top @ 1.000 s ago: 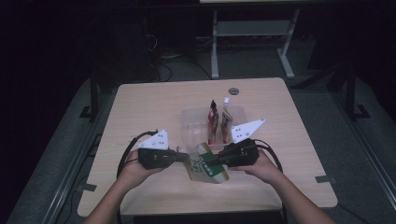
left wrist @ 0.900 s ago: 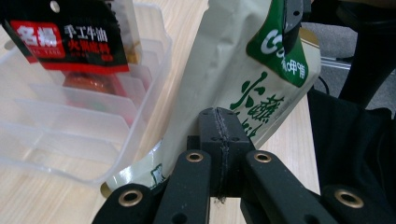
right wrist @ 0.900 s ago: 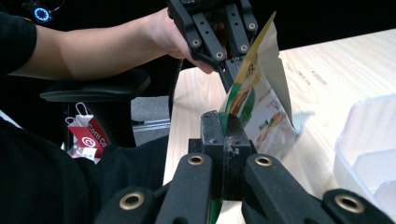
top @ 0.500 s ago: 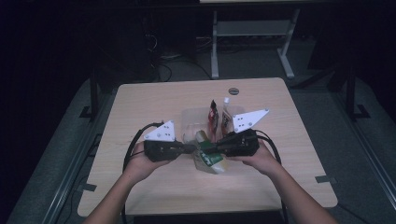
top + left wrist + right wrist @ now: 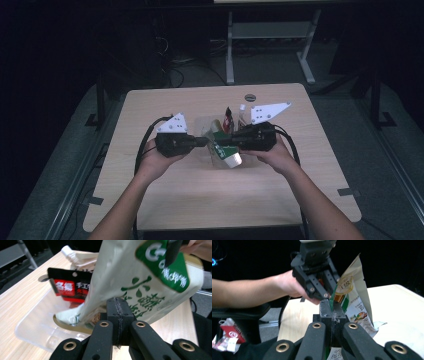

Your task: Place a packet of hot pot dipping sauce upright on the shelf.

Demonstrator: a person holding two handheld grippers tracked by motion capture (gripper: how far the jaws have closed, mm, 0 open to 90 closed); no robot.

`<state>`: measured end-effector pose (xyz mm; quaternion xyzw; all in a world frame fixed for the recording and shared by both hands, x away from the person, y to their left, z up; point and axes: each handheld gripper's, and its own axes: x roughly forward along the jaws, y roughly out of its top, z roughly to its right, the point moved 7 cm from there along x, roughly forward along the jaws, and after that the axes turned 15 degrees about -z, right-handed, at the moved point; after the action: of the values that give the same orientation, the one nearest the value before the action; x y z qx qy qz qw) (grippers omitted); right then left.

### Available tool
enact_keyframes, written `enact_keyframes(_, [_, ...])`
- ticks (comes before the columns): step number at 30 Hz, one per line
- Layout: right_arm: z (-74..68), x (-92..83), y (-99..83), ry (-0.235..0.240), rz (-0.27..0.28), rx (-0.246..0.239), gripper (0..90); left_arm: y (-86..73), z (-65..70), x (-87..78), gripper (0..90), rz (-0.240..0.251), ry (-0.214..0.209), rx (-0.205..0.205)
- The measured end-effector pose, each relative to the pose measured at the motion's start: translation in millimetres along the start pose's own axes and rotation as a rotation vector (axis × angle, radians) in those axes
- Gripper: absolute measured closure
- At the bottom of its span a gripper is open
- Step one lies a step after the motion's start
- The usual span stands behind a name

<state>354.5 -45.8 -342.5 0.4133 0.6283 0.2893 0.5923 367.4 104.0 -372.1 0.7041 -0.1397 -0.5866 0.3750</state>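
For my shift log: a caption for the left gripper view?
Left gripper shut on a green-and-cream pouch, held over a clear tray with a black-and-red packet.

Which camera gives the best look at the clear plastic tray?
The left gripper view: the clear tray lies close, its rim and near wall plain. The high view shows it small and partly covered; the right gripper view adds nothing useful.

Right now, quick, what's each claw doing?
Left claw: shut on the green-and-cream pouch.
Right claw: shut on the same pouch's edge.

Both tongs — left tongs (image 5: 204, 142), right tongs (image 5: 235, 141) — have carried the pouch (image 5: 223, 152) farther up the table.
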Motion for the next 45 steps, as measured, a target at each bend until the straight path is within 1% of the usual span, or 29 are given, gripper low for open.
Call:
enact_keyframes(2, [4.5, -0.2, 3.4, -0.005, 0.015, -0.001, 90.0, -0.6, -4.2, 1.9, 89.6, 0.001, 0.004, -0.010])
enact_keyframes(7, [14.9, 1.5, 9.5, -0.033, 0.029, 0.011, 90.0, -2.9, -14.9, 3.9, 89.0, -0.001, 0.016, -0.033])
enact_keyframes(10, [20.3, 1.9, 10.4, -0.040, 0.032, 0.022, 90.0, -4.4, -20.8, 4.2, 89.0, -0.001, 0.025, -0.037])
enact_keyframes(13, [26.0, 2.4, 12.0, -0.055, 0.040, 0.037, 90.0, -6.5, -23.3, 4.7, 88.4, -0.004, 0.024, -0.047])
enact_keyframes(14, [27.5, 2.4, 12.6, -0.058, 0.043, 0.043, 90.0, -7.0, -23.1, 5.0, 88.3, 0.000, 0.023, -0.052])
enact_keyframes(17, [32.8, 2.4, 14.5, -0.067, 0.054, 0.048, 90.0, -12.0, -21.6, 4.9, 87.6, -0.011, 0.022, -0.058])
enact_keyframes(19, [36.2, 3.2, 15.1, -0.073, 0.057, 0.052, 90.0, -17.5, -20.8, 4.7, 86.9, -0.027, 0.026, -0.057])
enact_keyframes(22, [40.5, 5.3, 14.2, -0.083, 0.057, 0.061, 90.0, -30.7, -19.2, 3.1, 85.2, -0.055, 0.030, -0.057])
enact_keyframes(26, [45.7, 7.8, 11.5, -0.087, 0.058, 0.078, 90.0, -48.6, -15.0, 1.1, 81.1, -0.089, 0.019, -0.070])
enact_keyframes(31, [49.6, 12.0, 7.0, -0.100, 0.050, 0.090, 90.0, -76.1, -5.3, 0.3, 73.4, -0.150, 0.003, -0.090])
enact_keyframes(35, [51.1, 14.7, 4.9, -0.102, 0.048, 0.095, 90.0, -93.7, 2.5, -2.9, 64.9, -0.179, 0.000, -0.110])
enact_keyframes(36, [52.0, 15.6, 4.3, -0.102, 0.047, 0.095, 90.0, -96.7, 3.5, -3.6, 63.7, -0.184, 0.003, -0.111])
enact_keyframes(40, [53.7, 18.1, 3.1, -0.099, 0.047, 0.108, 90.0, -108.8, 7.8, -5.3, 59.1, -0.192, -0.003, -0.138])
enact_keyframes(42, [54.6, 19.5, 2.9, -0.100, 0.048, 0.103, 90.0, -113.5, 7.8, -5.2, 56.6, -0.197, -0.003, -0.142])
enact_keyframes(45, [54.8, 23.1, 2.2, -0.100, 0.037, 0.107, 90.0, -118.8, 5.7, -2.2, 51.2, -0.219, -0.005, -0.141])
